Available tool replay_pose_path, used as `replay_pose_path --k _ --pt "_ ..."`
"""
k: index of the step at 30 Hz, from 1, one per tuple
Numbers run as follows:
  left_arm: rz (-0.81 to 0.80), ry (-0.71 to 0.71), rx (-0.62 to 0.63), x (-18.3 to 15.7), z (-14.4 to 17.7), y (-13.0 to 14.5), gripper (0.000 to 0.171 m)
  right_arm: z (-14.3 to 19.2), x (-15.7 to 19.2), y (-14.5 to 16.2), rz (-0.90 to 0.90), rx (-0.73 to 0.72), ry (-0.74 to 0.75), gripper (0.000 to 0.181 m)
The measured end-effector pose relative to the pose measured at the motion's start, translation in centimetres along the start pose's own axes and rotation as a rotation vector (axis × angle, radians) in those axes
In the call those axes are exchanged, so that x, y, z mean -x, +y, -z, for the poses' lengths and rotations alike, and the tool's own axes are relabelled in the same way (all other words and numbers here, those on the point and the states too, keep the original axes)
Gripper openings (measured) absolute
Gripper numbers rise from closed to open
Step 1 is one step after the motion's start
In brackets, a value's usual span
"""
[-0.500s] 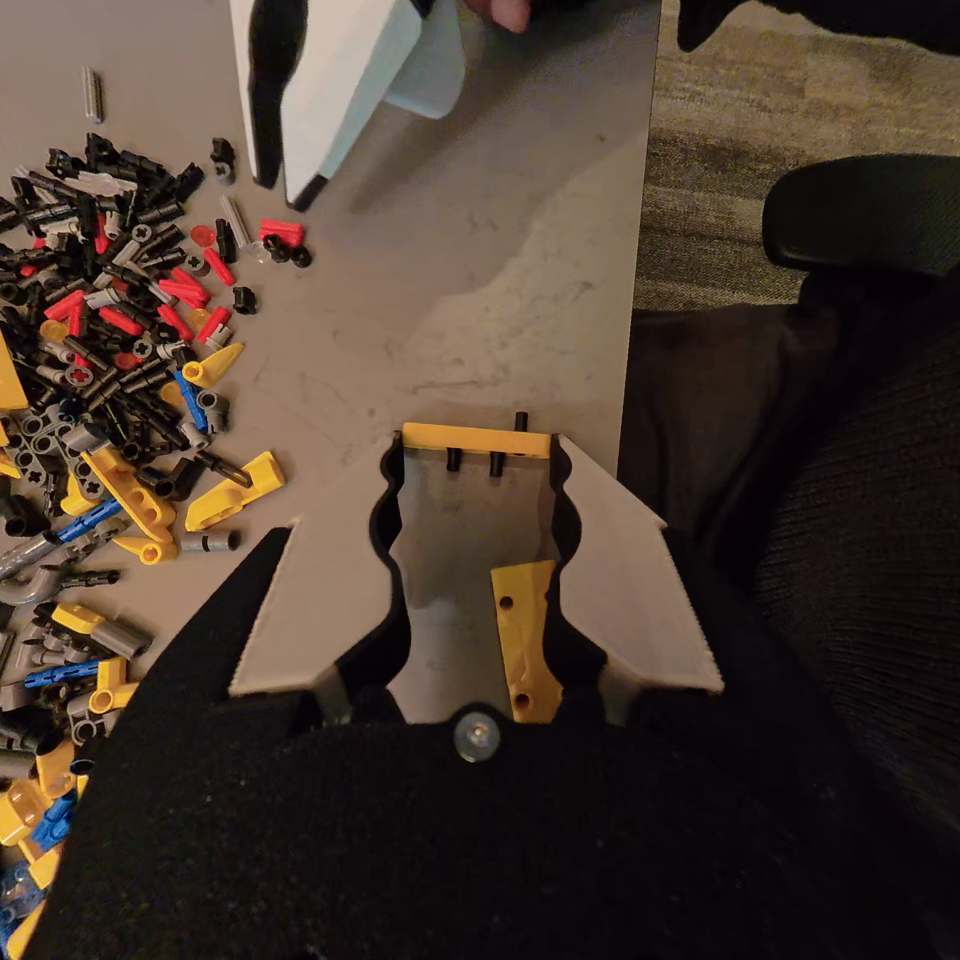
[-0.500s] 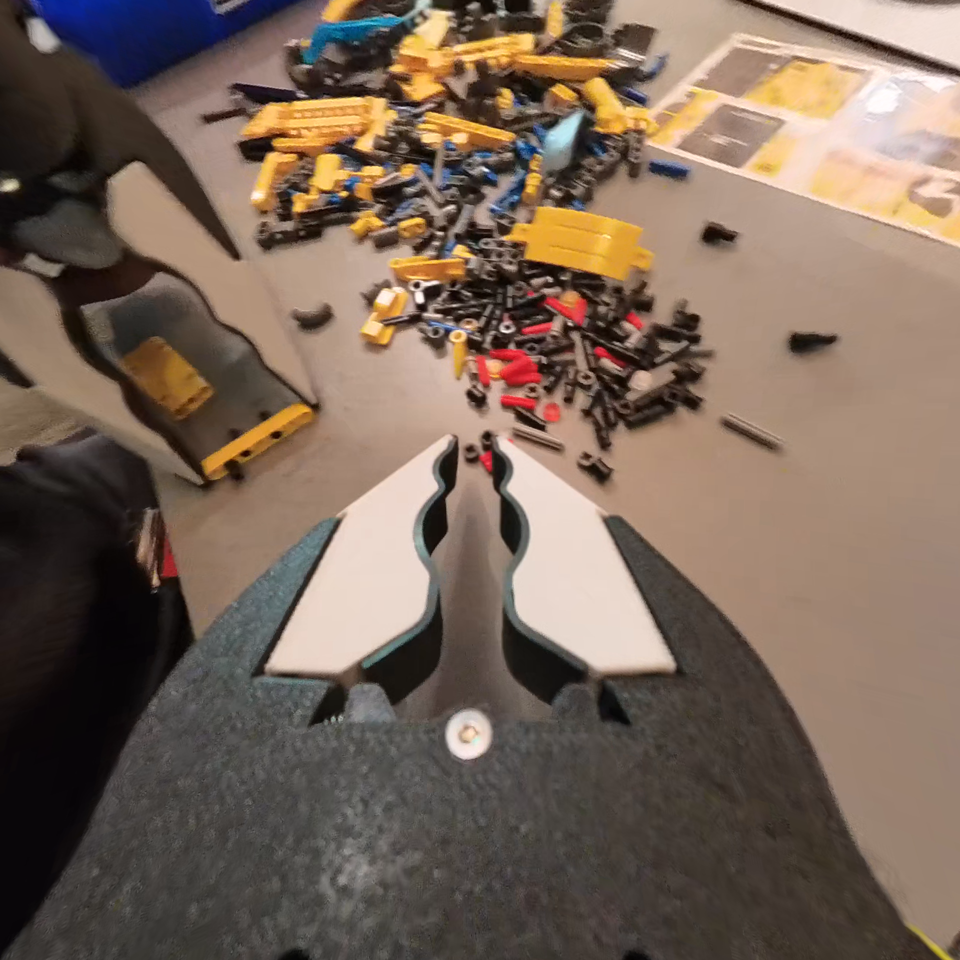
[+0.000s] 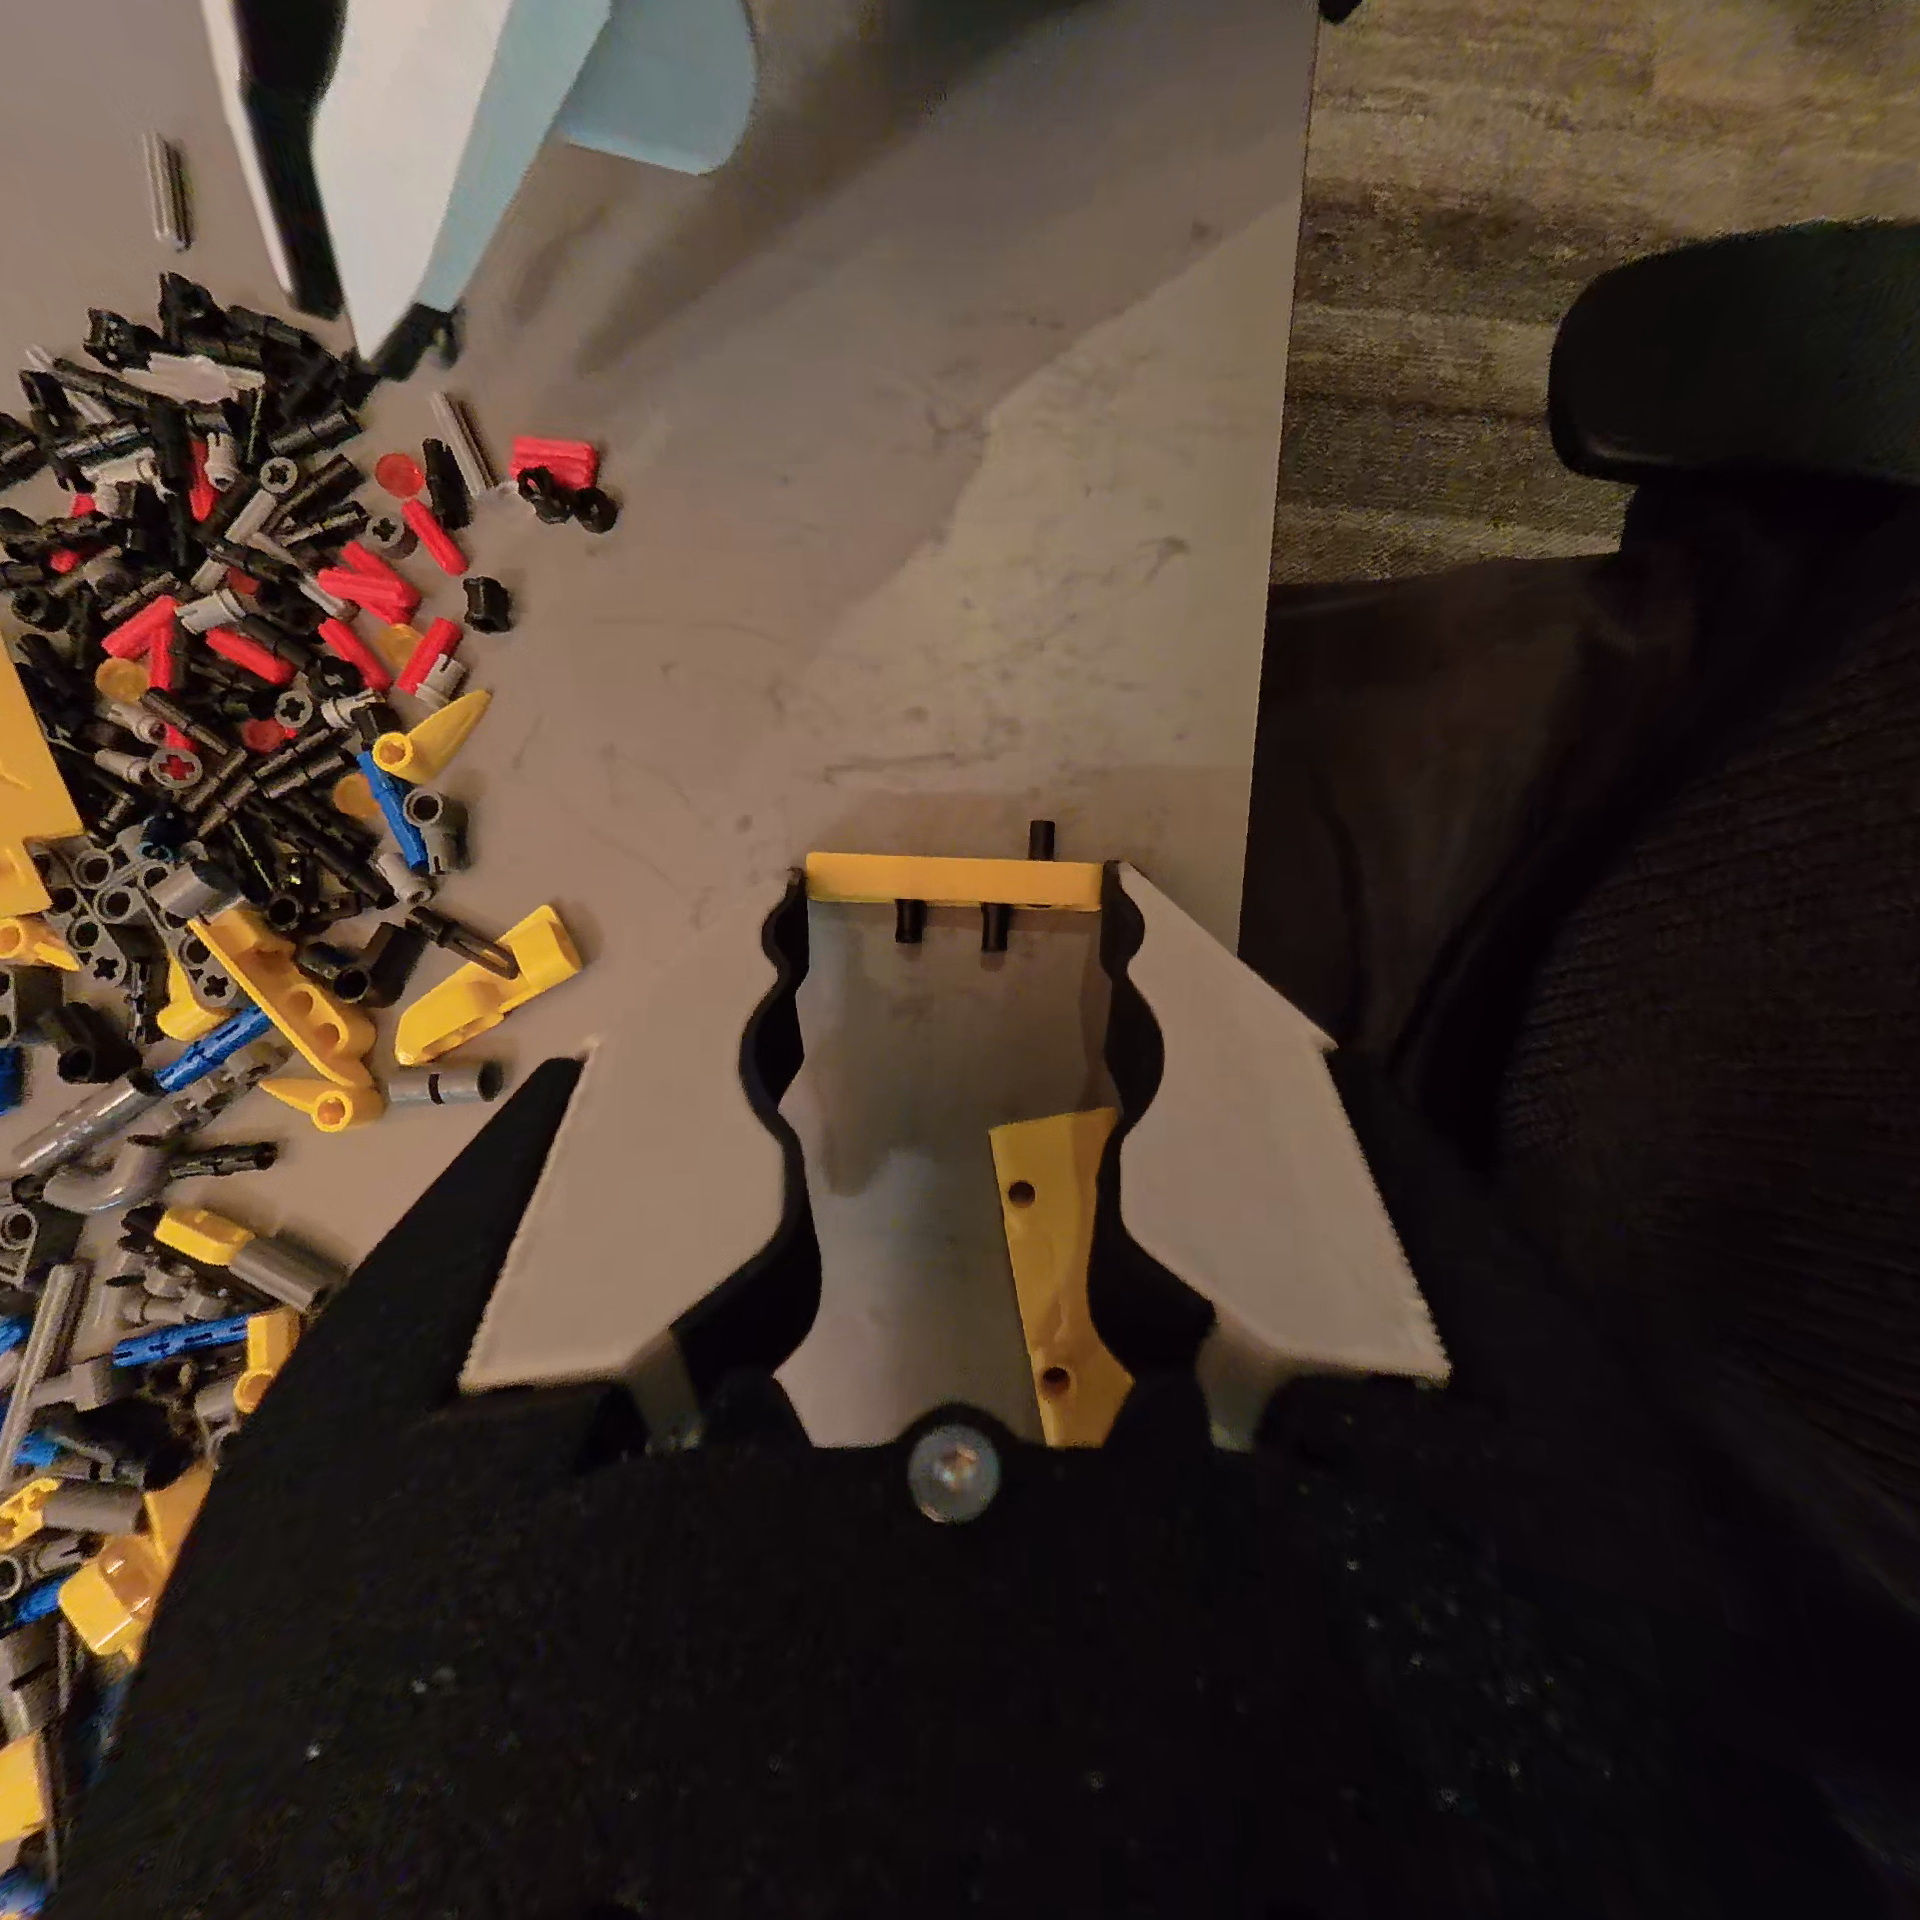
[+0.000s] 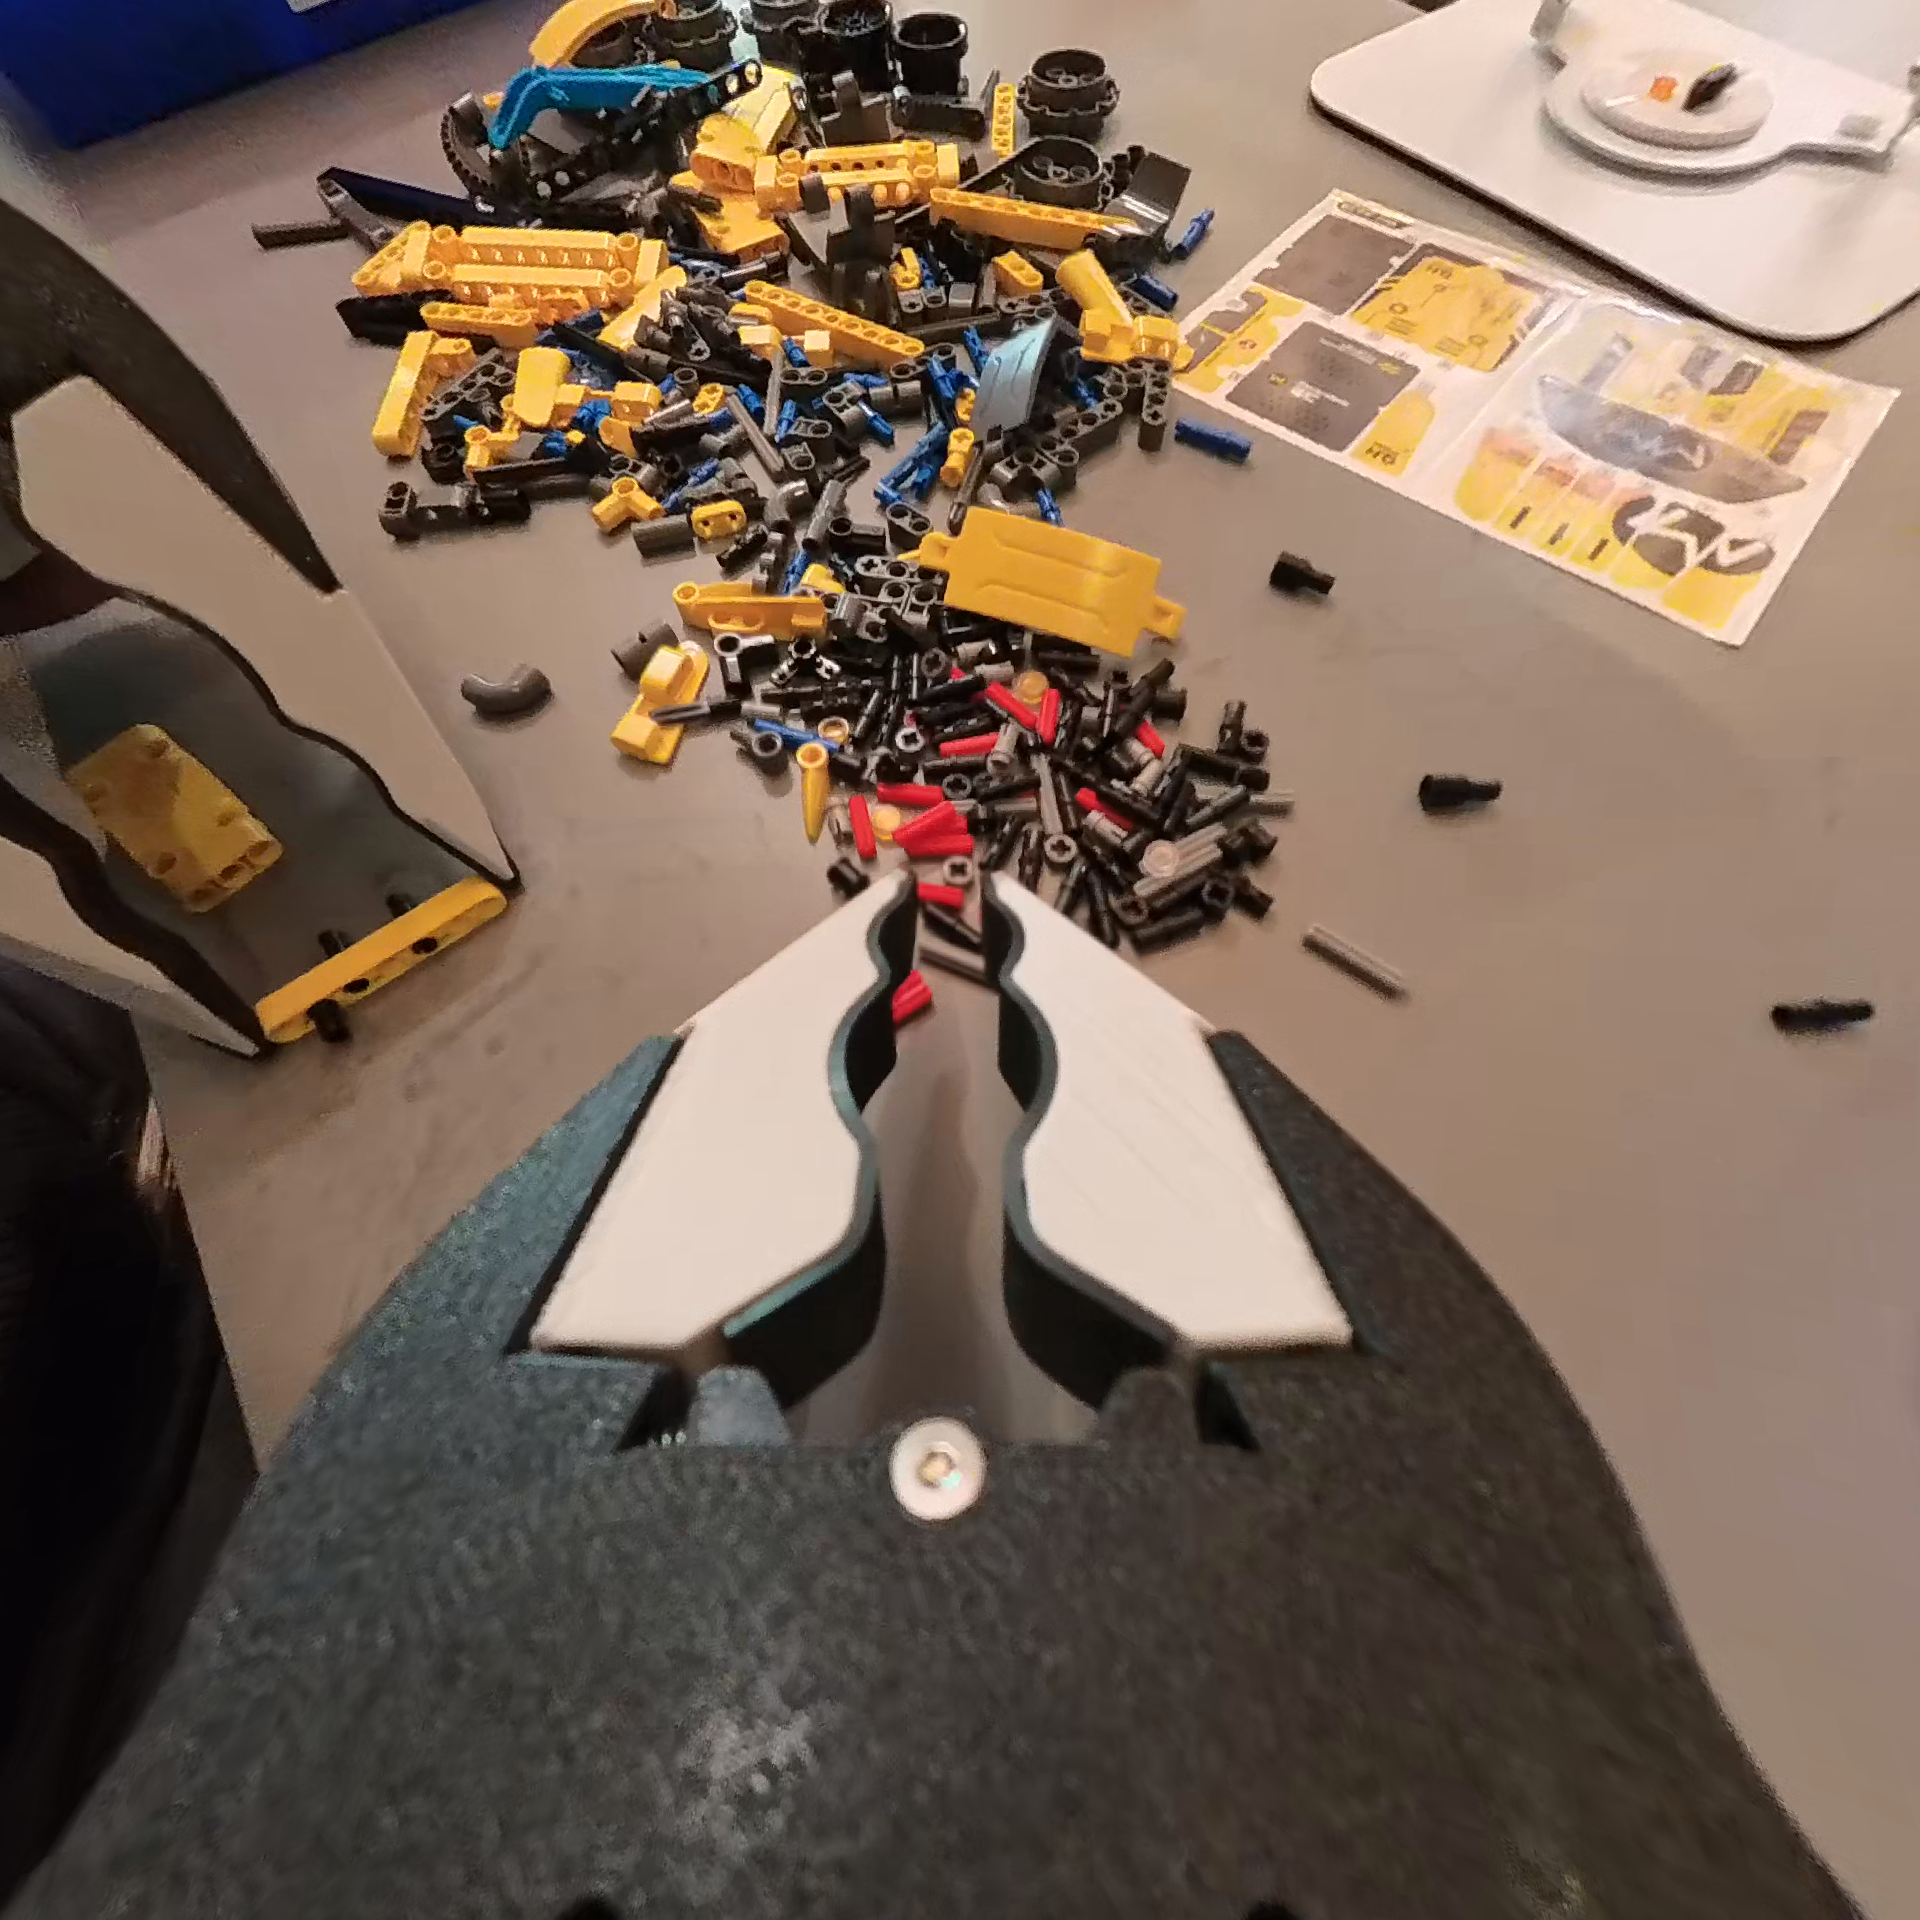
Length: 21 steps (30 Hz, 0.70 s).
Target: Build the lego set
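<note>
The left gripper (image 3: 951, 904) is closed on a yellow beam (image 3: 862, 878), which spans crosswise between its fingertips just above the grey table (image 3: 831, 520), near the table's edge. Three black pins (image 3: 909, 920) stick out of the beam. A yellow block (image 3: 1060, 1268) sits farther back between the same fingers, against the right one.

The right gripper (image 4: 951, 899) has its fingers slightly parted and clamps nothing. Its tips reach the near edge of a pile (image 4: 1039, 790) of small black, red and grey pins; a red pin (image 4: 912, 1000) lies on the table in the gap. Beyond is a heap of bigger yellow and black parts (image 4: 727, 260), with a printed sheet (image 4: 1538, 416) to the right.
</note>
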<state>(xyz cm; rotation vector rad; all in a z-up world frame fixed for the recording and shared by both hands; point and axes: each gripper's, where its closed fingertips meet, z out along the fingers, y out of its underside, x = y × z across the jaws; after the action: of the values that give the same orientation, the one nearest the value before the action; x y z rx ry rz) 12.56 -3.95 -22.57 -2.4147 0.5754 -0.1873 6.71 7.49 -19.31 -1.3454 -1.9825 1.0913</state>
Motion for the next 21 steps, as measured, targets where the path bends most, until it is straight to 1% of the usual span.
replay_pose_path --k 3,6,10,16,20,21 --pt "-0.025 -0.034 0.024 0.5 0.8 0.7 0.057 -0.4 0.6 0.0 0.022 0.026 -0.023 0.008" --pt "-0.02 -0.052 0.038 1.2 1.5 1.6 0.056 -0.5 0.6 0.2 0.047 0.031 -0.002 0.007" --pt "0.017 0.001 0.022 1.5 1.5 1.9 0.056 -1.6 0.0 -0.2 0.014 0.025 0.01 0.007" --pt "0.03 0.026 -0.002 1.7 1.5 1.8 0.056 -3.9 -0.5 -0.8 -0.062 0.064 0.007 0.007" --pt "0.033 0.026 -0.017 1.7 1.5 1.8 0.056 -4.6 -1.4 -0.1 -0.061 0.124 0.116 0.009" --pt "0.032 0.023 -0.019 1.7 1.5 1.8 0.056 -4.7 -1.7 0.0 -0.06 0.138 0.141 0.013"
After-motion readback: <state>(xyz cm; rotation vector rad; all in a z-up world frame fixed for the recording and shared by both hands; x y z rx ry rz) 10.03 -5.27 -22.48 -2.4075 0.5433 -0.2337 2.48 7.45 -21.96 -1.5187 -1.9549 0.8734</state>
